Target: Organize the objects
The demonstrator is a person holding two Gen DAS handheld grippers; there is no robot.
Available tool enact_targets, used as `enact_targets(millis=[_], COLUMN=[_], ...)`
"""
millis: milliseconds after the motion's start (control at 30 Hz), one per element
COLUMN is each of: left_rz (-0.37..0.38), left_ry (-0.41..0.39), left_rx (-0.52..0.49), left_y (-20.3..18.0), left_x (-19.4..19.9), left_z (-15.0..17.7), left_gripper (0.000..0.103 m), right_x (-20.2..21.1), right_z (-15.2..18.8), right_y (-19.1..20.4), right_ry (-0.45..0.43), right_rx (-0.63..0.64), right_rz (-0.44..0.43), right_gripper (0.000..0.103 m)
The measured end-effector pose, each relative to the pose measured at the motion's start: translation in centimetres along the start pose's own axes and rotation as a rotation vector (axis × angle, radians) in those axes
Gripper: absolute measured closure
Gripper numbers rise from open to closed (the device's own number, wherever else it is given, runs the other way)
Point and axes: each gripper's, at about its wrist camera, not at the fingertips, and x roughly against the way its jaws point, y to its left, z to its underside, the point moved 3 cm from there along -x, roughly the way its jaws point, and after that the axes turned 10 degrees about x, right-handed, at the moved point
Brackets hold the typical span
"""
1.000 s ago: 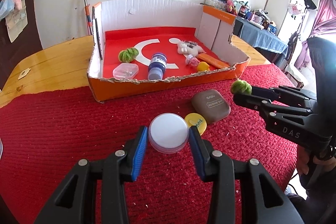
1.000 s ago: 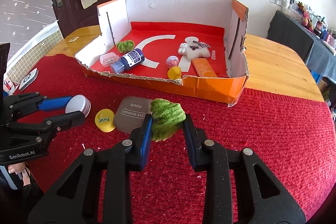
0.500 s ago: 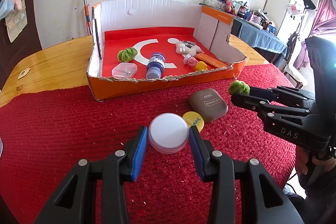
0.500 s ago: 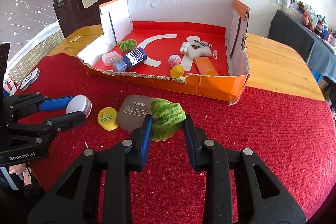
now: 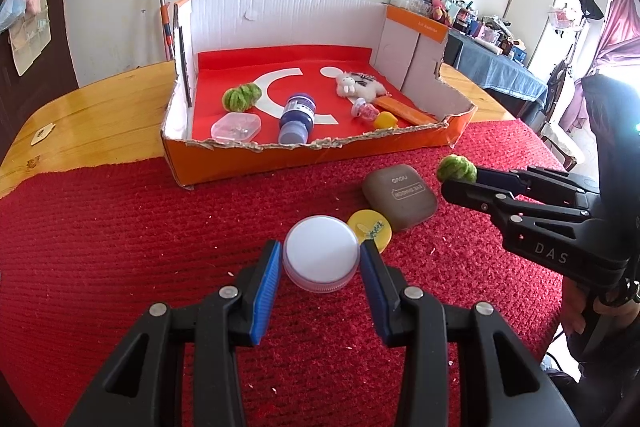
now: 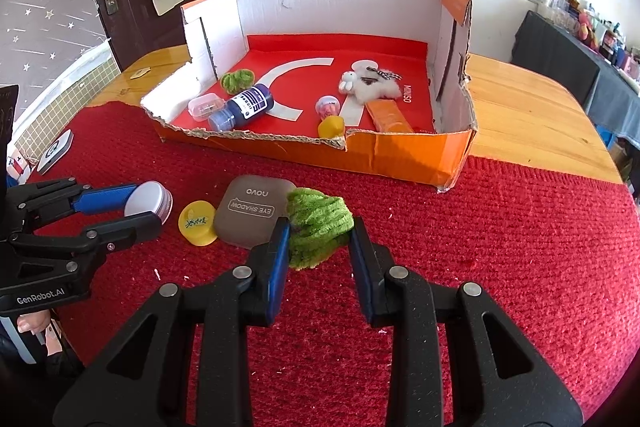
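A white-lidded round jar [image 5: 321,259] is clamped between the blue pads of the left tool [image 5: 320,267], held over the red cloth [image 5: 120,247] on the table [image 5: 80,107]. At its 1 o'clock a yellow cap [image 5: 370,225] is seen, touching a brown eye-shadow case [image 5: 400,197]. Further right, a green fuzzy ball [image 6: 318,227] is gripped by the right tool [image 6: 318,247]. At 12 o'clock the orange cardboard box [image 6: 400,157] is set, with a blue bottle [image 6: 244,107] and plush rabbit [image 6: 370,87] inside.
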Motion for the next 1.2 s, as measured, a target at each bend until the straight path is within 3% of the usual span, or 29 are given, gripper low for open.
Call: enact_targets(millis=[300, 500, 733, 967, 1200], left_rz=[0.020, 0.055, 0.044, 0.075, 0.009], left_ry=[-0.037, -0.020, -0.080, -0.025, 0.051], left_rx=[0.024, 0.045, 0.008, 0.005, -0.034], left_y=[0.1, -0.2, -0.8, -1.1, -0.6], left_x=[1.7, 2.1, 3.5, 1.1, -4.5], left_z=[-2.0, -5.1, -9.0, -12.9, -16.8], left_gripper=[0.061, 0.061, 0.061, 0.061, 0.061], right_x=[2.5, 2.8, 1.8, -1.8, -6.7], right_z=[-2.1, -5.8, -9.9, -13.3, -15.0], right_y=[0.2, -0.5, -1.7, -2.2, -3.4], right_ry=[-0.063, -0.093, -0.116, -0.051, 0.078], right_rx=[0.022, 0.039, 0.032, 0.045, 0.071], right_rz=[-0.020, -0.037, -0.052, -0.097, -0.092], right_gripper=[0.075, 0.075, 0.075, 0.075, 0.075])
